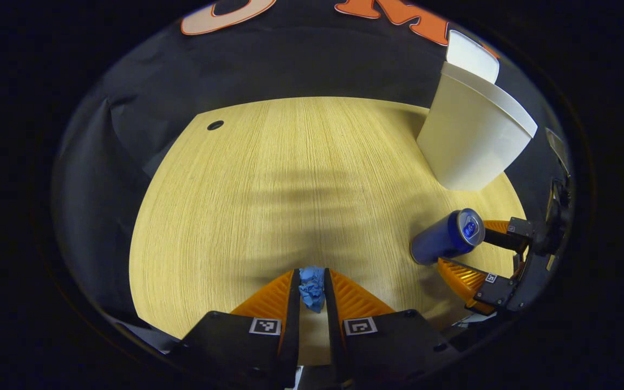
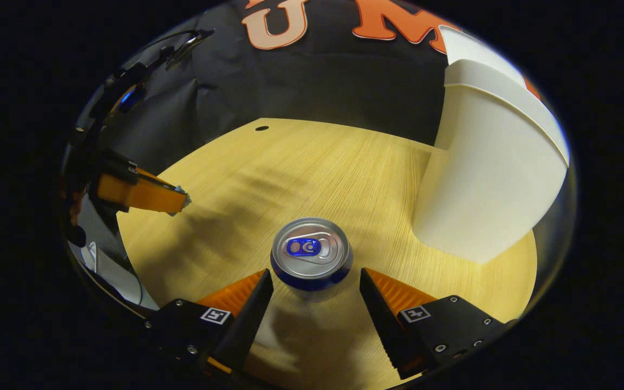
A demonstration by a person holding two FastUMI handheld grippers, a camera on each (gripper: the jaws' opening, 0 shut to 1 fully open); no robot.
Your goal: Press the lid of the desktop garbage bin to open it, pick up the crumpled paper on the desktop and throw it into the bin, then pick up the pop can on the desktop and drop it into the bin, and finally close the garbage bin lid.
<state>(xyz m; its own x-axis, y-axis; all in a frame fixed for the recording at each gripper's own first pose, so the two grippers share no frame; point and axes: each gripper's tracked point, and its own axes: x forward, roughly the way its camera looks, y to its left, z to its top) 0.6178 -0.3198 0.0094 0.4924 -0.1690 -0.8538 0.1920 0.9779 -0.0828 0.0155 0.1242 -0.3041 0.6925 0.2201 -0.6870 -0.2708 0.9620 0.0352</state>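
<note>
While the left gripper [image 1: 311, 281] clamps the blue paper [image 1: 312, 288] between both fingers above the table [image 1: 268, 179], its own view places the bin [image 1: 472, 138], lid [image 1: 472, 56] raised, far ahead to the right, with the can [image 1: 447, 236] nearer on that side, standing between the right gripper's fingers [image 1: 461, 277]. From the right gripper [image 2: 316, 284], whose jaws stand open on either side of the can [image 2: 311, 252] without touching it, the silver top and tab show plainly just ahead. That view also shows the bin [image 2: 485, 179] close ahead-right and the left gripper [image 2: 174, 200] far off to the left, the paper barely showing at its tip.
</note>
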